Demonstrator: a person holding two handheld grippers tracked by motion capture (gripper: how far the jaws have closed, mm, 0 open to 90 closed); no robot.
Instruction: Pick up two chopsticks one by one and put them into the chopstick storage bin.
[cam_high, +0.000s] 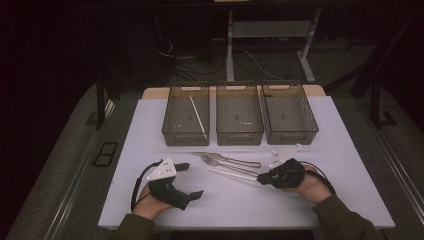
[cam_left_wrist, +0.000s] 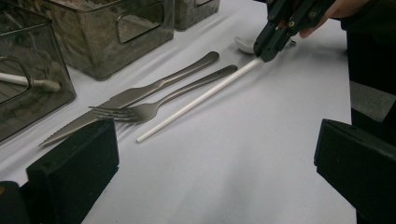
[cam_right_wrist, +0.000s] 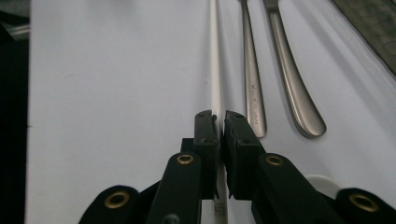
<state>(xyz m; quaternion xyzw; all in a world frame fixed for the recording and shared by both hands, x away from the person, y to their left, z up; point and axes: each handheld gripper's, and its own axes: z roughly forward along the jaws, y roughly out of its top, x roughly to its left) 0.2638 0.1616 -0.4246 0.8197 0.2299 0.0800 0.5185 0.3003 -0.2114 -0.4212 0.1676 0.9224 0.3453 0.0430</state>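
The right gripper (cam_right_wrist: 217, 122) is seen with its fingers (cam_right_wrist: 205, 135) pinched on the near end of a white chopstick (cam_right_wrist: 215, 70), which lies flat on the bench (cam_high: 310, 200) and runs away from the fingers, just beside a fork (cam_high: 216, 161) and a knife (cam_high: 235, 159). The step is judged best done by lifting the held end straight up, keeping the pinch firm so the thin stick is not rolled out, and clearing the fork before swinging toward the trays (cam_high: 239, 137). The left gripper (cam_high: 192, 196) is rested apart on the bench, its fingers (cam_left_wrist: 74, 172) spread wide and holding nothing.
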